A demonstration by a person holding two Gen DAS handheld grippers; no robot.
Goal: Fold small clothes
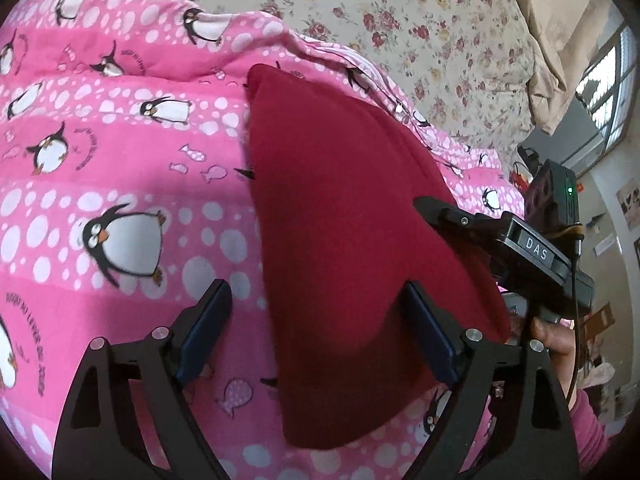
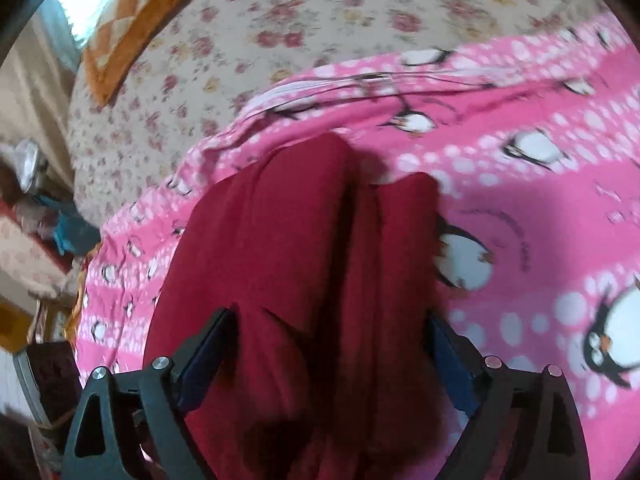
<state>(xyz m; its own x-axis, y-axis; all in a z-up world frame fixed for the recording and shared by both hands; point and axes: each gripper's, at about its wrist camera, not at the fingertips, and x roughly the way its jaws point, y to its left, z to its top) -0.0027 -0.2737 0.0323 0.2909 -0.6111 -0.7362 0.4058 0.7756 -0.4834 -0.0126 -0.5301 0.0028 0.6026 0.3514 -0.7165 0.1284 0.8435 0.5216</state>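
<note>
A dark red garment (image 1: pixel 344 216) lies folded lengthwise on a pink penguin-print blanket (image 1: pixel 120 140). My left gripper (image 1: pixel 320 304) is open, its jaws wide apart over the garment's near left edge, holding nothing. The right gripper's body (image 1: pixel 520 248) shows at the right edge of the left wrist view, beside the garment. In the right wrist view the red garment (image 2: pixel 304 260) lies bunched in long folds, and my right gripper (image 2: pixel 332 328) is open with its jaws spread on either side of the cloth, not closed on it.
The pink blanket (image 2: pixel 540 208) lies on a cream floral bedspread (image 1: pixel 420 20). An orange patterned pillow (image 2: pixel 128 24) sits at the far left. A window (image 1: pixel 612 84) and room clutter lie beyond the bed's right edge.
</note>
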